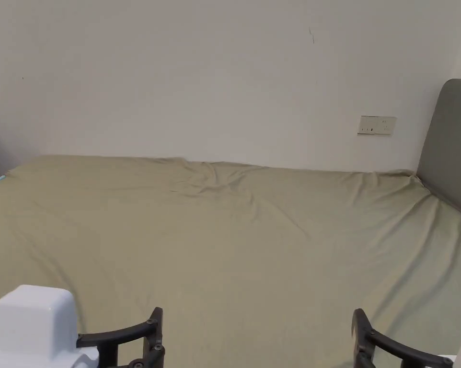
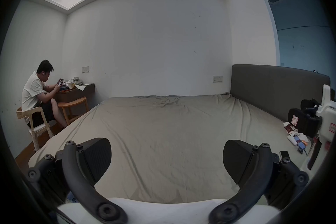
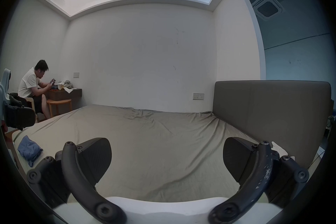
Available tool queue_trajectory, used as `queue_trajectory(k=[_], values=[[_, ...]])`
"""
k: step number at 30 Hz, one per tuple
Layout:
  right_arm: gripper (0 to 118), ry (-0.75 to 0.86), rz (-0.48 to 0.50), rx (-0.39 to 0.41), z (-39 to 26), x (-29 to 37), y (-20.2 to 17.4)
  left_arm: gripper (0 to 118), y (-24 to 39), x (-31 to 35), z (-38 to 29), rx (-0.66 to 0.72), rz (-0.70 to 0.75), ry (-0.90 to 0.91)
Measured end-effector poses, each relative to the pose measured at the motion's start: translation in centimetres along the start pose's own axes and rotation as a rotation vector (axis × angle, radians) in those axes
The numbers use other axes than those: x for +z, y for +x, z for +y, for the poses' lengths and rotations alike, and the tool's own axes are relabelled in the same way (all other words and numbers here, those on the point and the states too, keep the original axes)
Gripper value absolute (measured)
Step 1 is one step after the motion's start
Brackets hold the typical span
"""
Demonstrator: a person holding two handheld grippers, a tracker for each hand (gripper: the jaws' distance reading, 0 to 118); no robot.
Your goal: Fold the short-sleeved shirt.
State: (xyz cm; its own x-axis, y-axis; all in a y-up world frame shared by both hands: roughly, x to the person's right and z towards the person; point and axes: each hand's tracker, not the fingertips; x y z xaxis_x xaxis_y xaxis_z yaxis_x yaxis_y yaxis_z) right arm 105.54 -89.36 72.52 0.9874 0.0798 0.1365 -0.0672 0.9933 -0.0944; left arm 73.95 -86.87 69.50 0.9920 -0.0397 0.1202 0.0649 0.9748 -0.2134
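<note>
Both jaws of the left hand-held gripper [image 2: 166,160] and the right hand-held gripper [image 3: 167,159] are wide apart, holding nothing, above the bed [image 1: 253,249]. A crumpled blue cloth [image 3: 29,149] lies on the bed at 9 o'clock in the right gripper view.

Bed [image 3: 163,146], crumpled blue cloth [image 3: 29,149] on it.
</note>
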Motion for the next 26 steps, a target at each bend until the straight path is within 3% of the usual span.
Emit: queue_trajectory(k=[7,26], values=[[118,-0.018,-0.002,0.009,-0.20,-0.14,-0.18,118,0.64,-0.21,-0.08,-0.043,0.002,0.000],[118,-0.022,-0.006,0.018,-0.06,-0.23,-0.04,118,0.32,-0.93,-0.08,-0.001,0.024,-0.031]])
